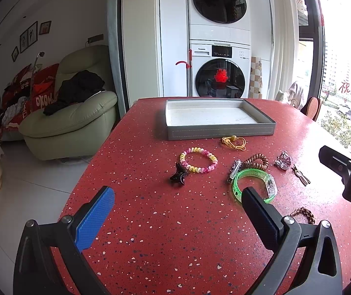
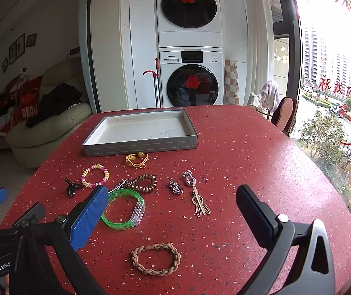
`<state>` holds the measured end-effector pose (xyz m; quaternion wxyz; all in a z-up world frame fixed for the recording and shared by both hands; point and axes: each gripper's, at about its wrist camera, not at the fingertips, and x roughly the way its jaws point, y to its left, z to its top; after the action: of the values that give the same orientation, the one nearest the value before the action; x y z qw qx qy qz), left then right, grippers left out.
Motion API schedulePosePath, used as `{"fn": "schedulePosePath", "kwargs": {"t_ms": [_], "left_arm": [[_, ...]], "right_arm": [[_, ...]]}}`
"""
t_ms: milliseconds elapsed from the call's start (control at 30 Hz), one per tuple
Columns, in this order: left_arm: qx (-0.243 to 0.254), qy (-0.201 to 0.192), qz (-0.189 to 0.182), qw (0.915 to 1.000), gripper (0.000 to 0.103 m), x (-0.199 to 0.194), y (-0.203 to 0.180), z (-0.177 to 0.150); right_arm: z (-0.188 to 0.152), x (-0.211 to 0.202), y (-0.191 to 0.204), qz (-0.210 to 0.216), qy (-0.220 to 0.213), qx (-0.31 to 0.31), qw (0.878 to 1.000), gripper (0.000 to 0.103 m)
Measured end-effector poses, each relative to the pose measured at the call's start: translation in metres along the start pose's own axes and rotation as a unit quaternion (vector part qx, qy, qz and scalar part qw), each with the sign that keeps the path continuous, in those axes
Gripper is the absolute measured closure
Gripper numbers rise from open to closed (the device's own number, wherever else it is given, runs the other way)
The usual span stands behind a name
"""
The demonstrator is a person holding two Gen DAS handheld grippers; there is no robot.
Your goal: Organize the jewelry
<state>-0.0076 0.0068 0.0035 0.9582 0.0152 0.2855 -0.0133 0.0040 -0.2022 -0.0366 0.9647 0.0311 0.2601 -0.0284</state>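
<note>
Right wrist view: right gripper and left gripper both wide, empty. Braided bracelet at 6 o'clock; grey tray at 12 o'clock. Advised: straddle braid squarely before closing.

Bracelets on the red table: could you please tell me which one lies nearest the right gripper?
The tan braided bracelet, lying alone just ahead of the right gripper; the green bangle and beaded ones sit farther toward the tray.
</note>
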Motion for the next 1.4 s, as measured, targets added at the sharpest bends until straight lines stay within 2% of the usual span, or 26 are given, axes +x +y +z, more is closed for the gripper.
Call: {"fn": "schedulePosePath", "kwargs": {"t_ms": [1400], "left_arm": [[-0.002,0.001,0.000,1.0000,0.000,-0.0003,0.0017,-0.0004]], "right_arm": [[-0.0019,0.0005,-0.0001,-0.004,-0.002,0.001,1.000,0.000]]}}
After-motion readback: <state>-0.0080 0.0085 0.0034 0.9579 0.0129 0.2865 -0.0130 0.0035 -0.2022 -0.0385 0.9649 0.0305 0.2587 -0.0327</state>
